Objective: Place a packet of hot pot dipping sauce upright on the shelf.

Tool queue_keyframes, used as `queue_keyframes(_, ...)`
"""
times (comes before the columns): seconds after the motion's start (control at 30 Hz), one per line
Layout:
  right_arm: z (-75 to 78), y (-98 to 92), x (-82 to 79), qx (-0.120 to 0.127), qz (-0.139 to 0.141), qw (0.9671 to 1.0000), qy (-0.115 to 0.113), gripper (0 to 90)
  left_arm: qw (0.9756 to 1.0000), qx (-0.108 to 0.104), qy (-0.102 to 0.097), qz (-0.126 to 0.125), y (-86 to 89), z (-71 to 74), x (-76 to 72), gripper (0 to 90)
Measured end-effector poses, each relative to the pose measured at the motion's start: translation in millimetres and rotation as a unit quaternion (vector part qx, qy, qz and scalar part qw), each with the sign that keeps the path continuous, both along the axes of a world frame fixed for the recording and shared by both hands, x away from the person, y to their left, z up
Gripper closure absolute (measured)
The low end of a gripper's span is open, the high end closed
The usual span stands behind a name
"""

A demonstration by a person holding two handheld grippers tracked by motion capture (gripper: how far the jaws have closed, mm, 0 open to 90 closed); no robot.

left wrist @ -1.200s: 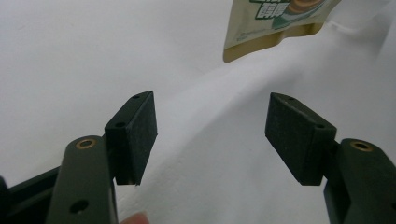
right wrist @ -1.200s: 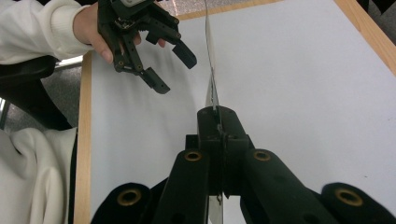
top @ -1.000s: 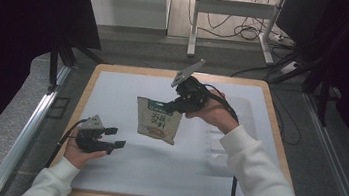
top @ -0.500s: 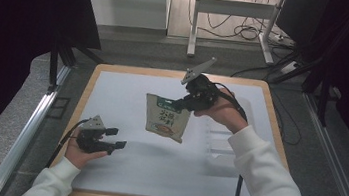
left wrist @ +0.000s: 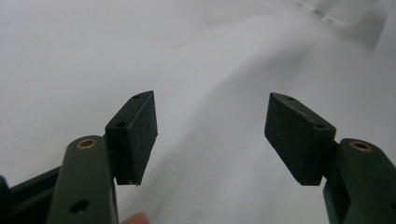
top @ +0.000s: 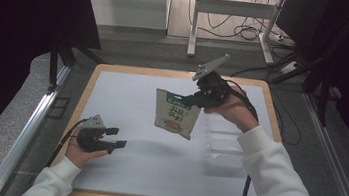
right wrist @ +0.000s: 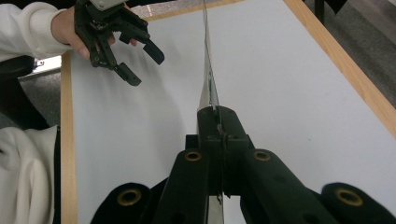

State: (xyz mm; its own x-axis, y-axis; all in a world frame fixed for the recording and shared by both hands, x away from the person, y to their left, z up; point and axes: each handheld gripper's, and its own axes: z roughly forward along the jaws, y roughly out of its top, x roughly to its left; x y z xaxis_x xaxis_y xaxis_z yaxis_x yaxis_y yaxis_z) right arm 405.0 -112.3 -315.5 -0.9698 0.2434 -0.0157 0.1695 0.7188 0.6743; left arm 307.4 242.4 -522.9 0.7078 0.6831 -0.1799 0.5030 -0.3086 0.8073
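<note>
The right gripper pinches the bag by its top, mid-frame. Keep that squeeze tight. The left gripper, lower left, waits open.

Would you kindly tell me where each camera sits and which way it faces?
High view: above the person's side, looking forward and down at the table; forearms show.
Left gripper view: on the left claw, open over the table.
Right gripper view: on the right claw, shut on the snack bag; also shows the left claw, as the high view does.

White sleeves; black tongs with brass-ringed screw holes, trailing cables
</note>
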Motion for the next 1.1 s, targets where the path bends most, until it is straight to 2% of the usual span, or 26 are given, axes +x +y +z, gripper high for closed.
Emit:
queue_keyframes(0.23,5.3,-15.9,3.2,-0.001,-0.019,0.9998,-0.003,89.3,1.0,-0.001,0.004,0.0,-0.6,-1.1,1.4,34.0)
queue_keyframes(0.73,21.4,-45.9,5.1,-0.01,-0.04,0.999,-0.015,89.3,1.0,0.0,0.006,-0.001,-1.2,-1.5,2.7,33.9)
queue_keyframes(1.1,22.4,-76.2,7.5,-0.008,-0.063,0.9978,-0.018,89.3,1.0,0.001,0.004,0.001,-2.9,-1.1,3.2,33.7)
